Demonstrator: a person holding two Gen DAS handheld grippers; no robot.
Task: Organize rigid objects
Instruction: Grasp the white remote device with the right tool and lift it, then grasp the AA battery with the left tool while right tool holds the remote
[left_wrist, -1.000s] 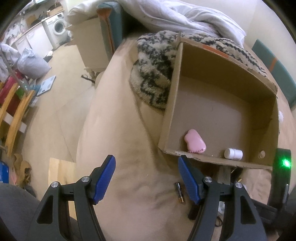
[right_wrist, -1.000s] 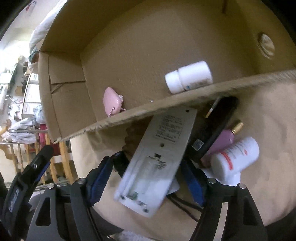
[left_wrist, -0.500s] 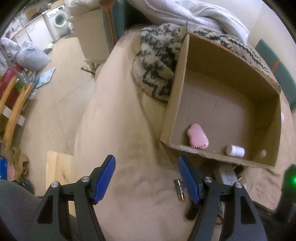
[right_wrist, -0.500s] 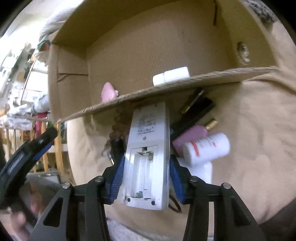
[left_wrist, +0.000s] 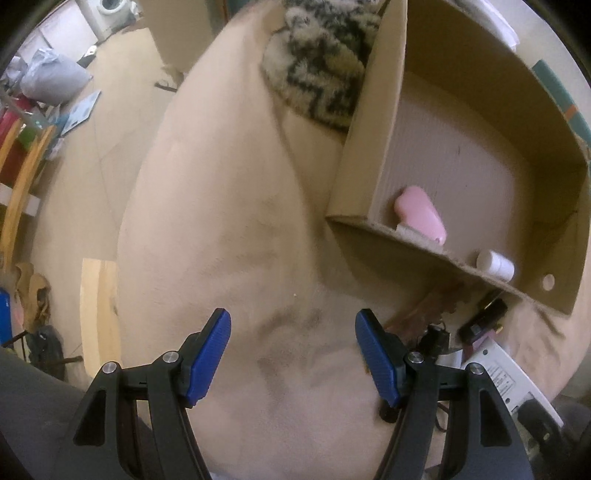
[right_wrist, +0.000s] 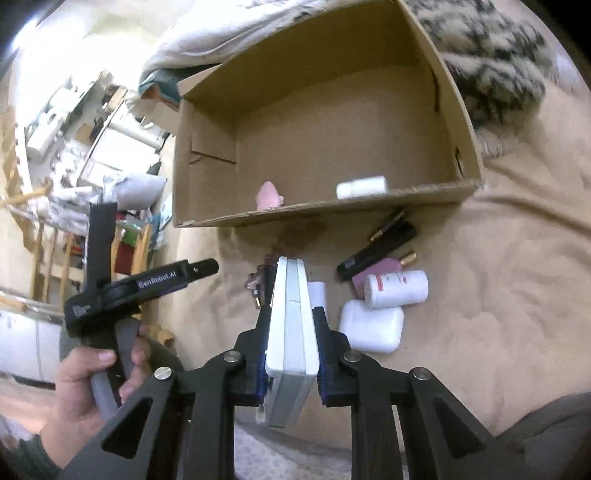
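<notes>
Two wrist views. Cardboard box (right_wrist: 325, 147) on the beige bedcover (left_wrist: 229, 221) holds a pink item (right_wrist: 269, 195) and a small white bottle (right_wrist: 361, 187). My right gripper (right_wrist: 291, 328) has just closed, clamping the white remote (right_wrist: 290, 321) edge-on, lifted before the box. My left gripper (left_wrist: 293, 354) hangs half open, empty; "GenRobot.AI" is legible on it only in the right view, which alone shows the white case (right_wrist: 371, 325).
</notes>
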